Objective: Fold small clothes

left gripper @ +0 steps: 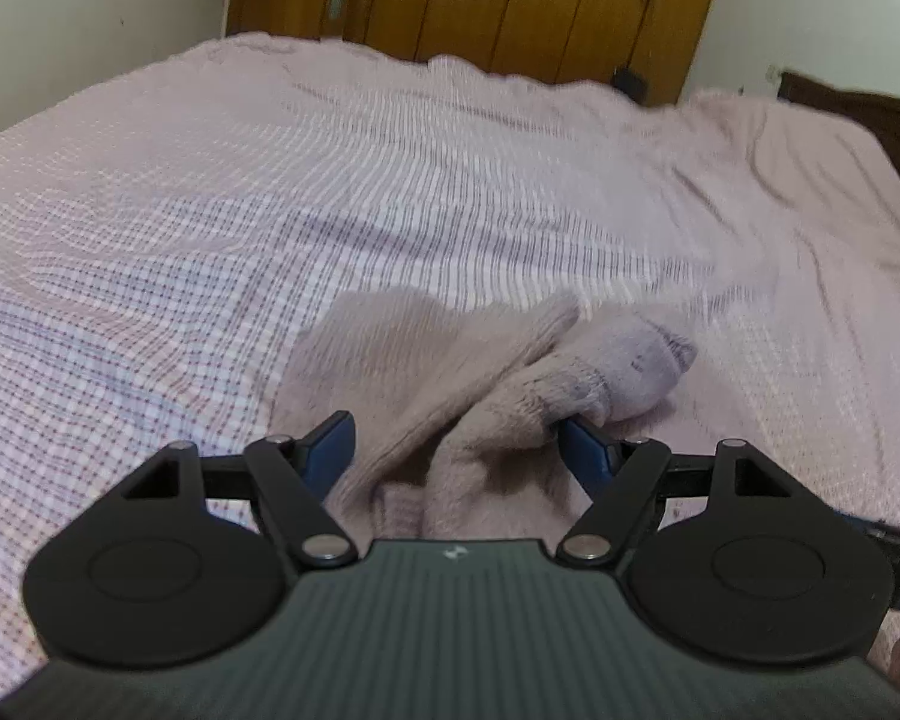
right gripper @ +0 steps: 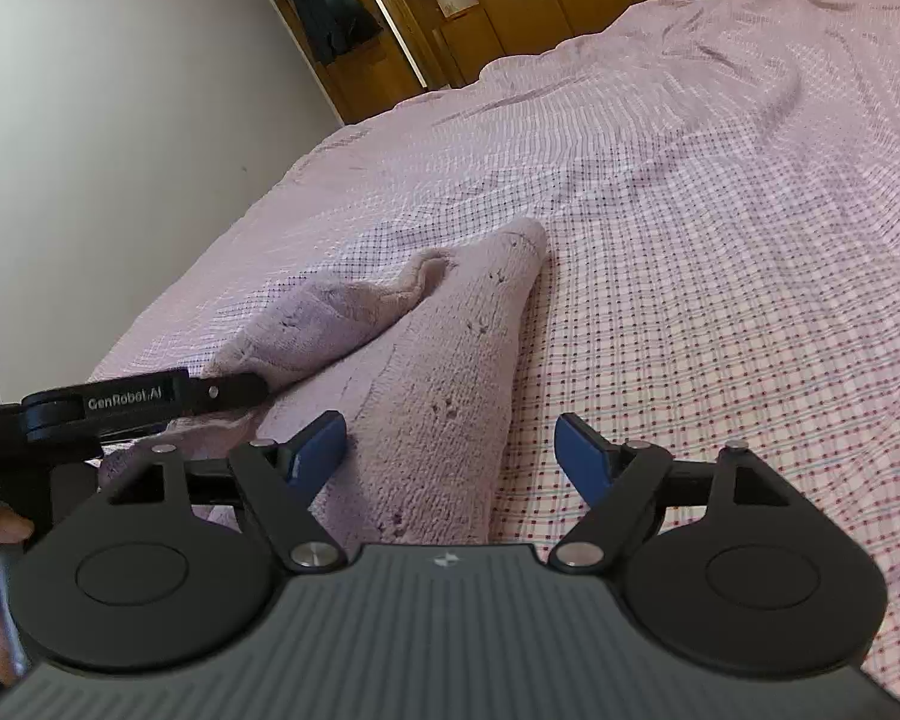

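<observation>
Right now a pale mauve fuzzy sock (right gripper: 432,384) lies on the pink checked bedspread (right gripper: 720,276). In the right wrist view its long axis runs away from the right gripper (right gripper: 450,450), slanting up toward the far side of the bed and narrowing to a rounded end. That gripper's blue fingers (right gripper: 321,441) are spread wide, with the near end of the sock lying between them; nothing is pinched.

To its left, the left gripper (left gripper: 456,444) is likewise parted. A rumpled heap of the same knit fabric (left gripper: 450,396) sits between its fingers (left gripper: 585,450). One greyish end (left gripper: 648,360) points off to the right. Wooden wardrobes (left gripper: 510,0) stand beyond the bed.
</observation>
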